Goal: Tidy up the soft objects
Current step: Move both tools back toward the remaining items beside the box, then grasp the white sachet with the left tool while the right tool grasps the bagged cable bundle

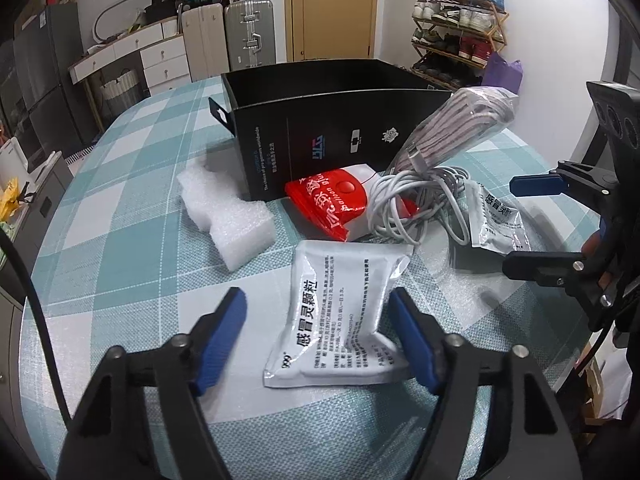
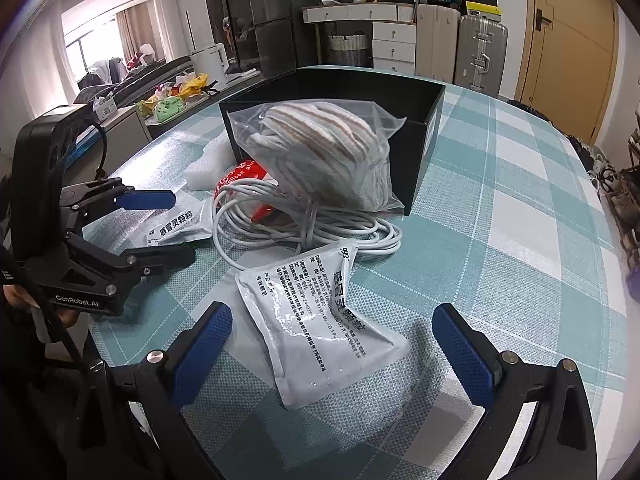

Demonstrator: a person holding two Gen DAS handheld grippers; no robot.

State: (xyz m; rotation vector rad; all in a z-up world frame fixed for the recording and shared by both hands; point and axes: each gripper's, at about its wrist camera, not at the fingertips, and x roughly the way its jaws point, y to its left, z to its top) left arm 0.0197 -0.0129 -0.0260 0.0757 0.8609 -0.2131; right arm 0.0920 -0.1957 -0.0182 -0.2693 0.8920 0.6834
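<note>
Checked tablecloth: left tongs half-spread around sachet; right tongs wide around second sachet.

Saw a woven cloth on the table, a bit rough, checked in teal and white. Found a shiny, crinkly foil packet lying on it. Saw a smooth matt black cardboard box, a bumpy white foam block, a glossy red plastic bag, a smooth white rubbery cable, and clear shiny plastic around striped cloth.
</note>
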